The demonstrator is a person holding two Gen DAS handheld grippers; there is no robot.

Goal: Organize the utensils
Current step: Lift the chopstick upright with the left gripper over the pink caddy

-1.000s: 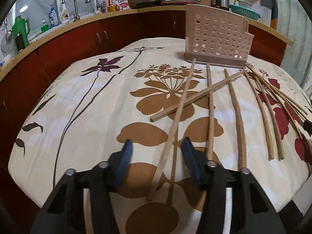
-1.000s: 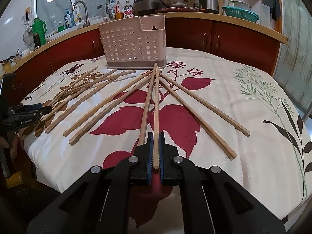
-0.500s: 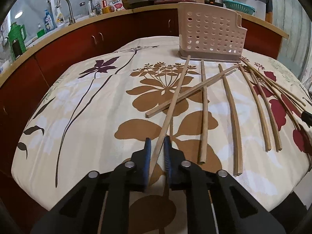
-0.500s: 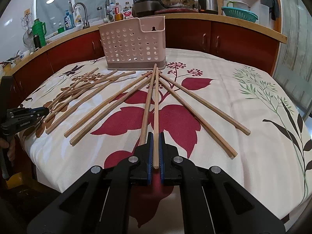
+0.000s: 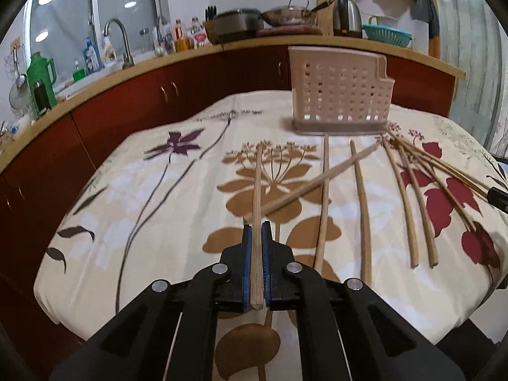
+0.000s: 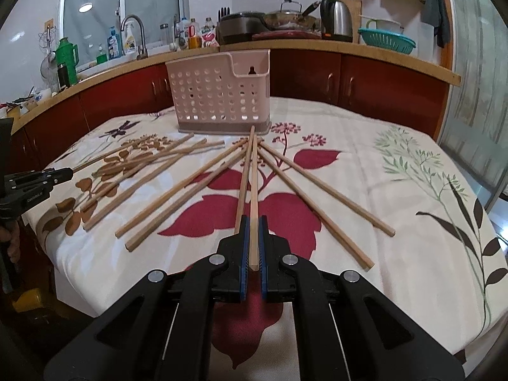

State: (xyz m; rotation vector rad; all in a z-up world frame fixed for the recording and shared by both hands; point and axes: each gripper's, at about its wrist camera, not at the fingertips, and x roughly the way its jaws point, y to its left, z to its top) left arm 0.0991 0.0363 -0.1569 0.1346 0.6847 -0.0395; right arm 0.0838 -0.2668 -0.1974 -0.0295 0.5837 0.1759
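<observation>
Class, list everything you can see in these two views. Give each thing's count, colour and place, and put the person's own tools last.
chopsticks: about ten, exact count unclear, pale wood, fanned on the cloth in front of the rack
rack: one, beige, perforated, upright at the table's far side
cloth: one, cream with brown and red flowers, covering the table
kettle: one, steel, on the counter
colander: one, teal, counter's right end
flask: one, green, counter's left end
left tongs: black with blue pads, shut on a chopstick
right tongs: same colours, shut on another
</observation>
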